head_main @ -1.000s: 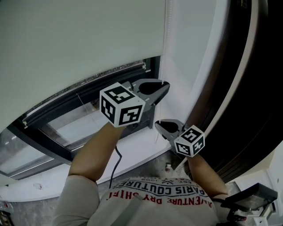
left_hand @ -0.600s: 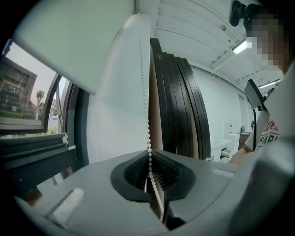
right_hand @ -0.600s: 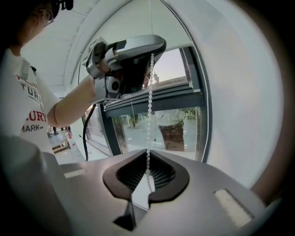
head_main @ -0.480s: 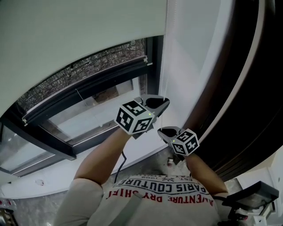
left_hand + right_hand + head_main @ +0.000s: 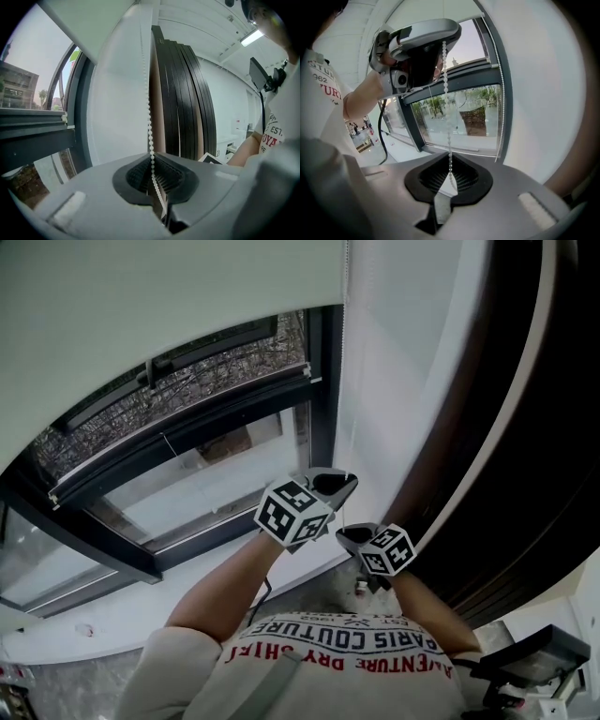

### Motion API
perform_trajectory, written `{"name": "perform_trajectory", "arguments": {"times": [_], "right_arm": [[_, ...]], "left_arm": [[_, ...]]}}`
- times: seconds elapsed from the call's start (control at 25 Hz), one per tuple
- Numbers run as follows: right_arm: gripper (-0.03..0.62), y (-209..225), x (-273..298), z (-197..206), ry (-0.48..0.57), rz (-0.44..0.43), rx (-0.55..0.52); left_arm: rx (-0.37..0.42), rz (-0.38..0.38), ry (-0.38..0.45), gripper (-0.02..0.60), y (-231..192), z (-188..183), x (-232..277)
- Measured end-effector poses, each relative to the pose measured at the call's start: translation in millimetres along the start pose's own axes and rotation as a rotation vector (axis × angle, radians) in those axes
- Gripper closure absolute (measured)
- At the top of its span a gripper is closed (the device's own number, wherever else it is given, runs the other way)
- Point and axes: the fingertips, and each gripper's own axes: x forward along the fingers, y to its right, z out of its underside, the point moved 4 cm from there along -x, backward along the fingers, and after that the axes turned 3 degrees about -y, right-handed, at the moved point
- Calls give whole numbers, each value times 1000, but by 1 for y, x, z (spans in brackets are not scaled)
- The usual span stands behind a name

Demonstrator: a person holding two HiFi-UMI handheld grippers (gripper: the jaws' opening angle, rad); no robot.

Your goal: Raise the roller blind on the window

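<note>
Noted left hand-held gripper (image 5: 151,158) clamped shut on chain (image 5: 149,117) at right edge of window (image 5: 225,479). Noted right hand-held gripper (image 5: 450,164) just below it, pinched on same chain. Found blind (image 5: 159,287) covering upper part only, hem high; panes and dark frame (image 5: 324,390) exposed beneath

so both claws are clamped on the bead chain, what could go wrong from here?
1. Slip: the bead chain is thin, pinched only by the left claw and right claw; a hard pull may let beads skip.
2. Regrip: the claws sit close, right just below left; reaching higher means releasing one, and opening both could drop the chain.
3. The loop's other strand hangs by the window frame and might snag.
</note>
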Motion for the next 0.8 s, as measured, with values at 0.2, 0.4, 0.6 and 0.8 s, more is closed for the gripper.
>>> {"name": "perform_trajectory", "arguments": {"times": [0.2,0.4,0.6,0.8], "right_arm": [[571,-4,-1,-7,38,-19,-79],[523,12,-27,-26,101,9,-34],[488,25,-85,-85,277,24,49],[467,1,-151,-186,491,-49,-44]], "left_arm": [[15,-19,-21,577,-3,2,-2],[10,-27,-17,577,-3,5,-8],[5,-16,-7,577,2,7,-14],[8,-14,1,577,5,8,-17]]}}
